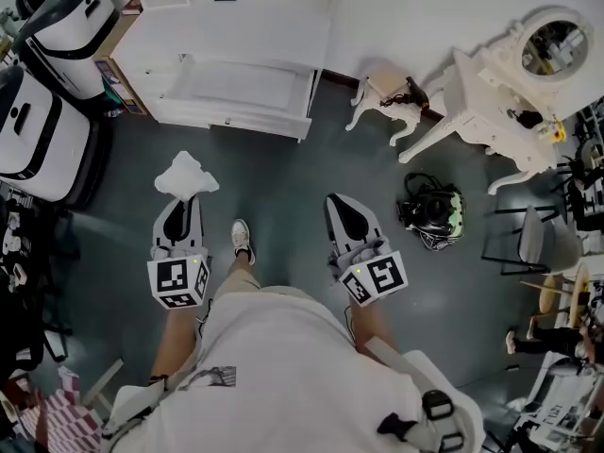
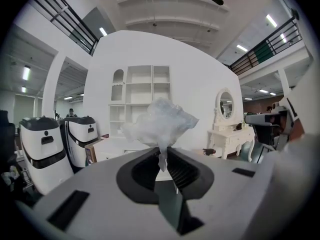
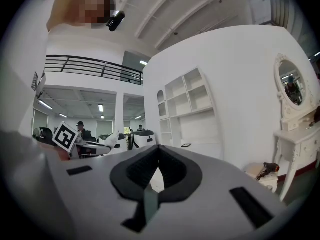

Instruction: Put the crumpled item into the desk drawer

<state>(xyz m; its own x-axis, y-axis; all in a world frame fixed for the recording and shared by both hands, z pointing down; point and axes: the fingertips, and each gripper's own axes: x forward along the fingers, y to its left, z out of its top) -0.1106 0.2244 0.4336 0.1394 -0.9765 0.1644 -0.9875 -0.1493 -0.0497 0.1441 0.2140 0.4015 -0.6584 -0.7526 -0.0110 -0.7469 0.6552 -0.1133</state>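
Note:
A crumpled white item [image 1: 186, 176] sticks out of the tips of my left gripper [image 1: 184, 199], which is shut on its lower end. In the left gripper view the crumpled item [image 2: 161, 123] stands up from the left gripper [image 2: 162, 150] like a tuft. Straight ahead stands the white desk [image 1: 241, 26] with its drawer [image 1: 236, 91] pulled open; the desk [image 2: 120, 146] also shows low behind the jaws. My right gripper [image 1: 338, 202] hovers over the floor on the right, and its tips [image 3: 158, 152] are shut with nothing in them.
Two white and black machines [image 1: 42, 111] stand at the left. A white vanity table with an oval mirror [image 1: 505, 83] and a small stool [image 1: 385, 92] are at the right. A black bag [image 1: 432, 213] lies on the grey floor, next to a chair [image 1: 530, 239].

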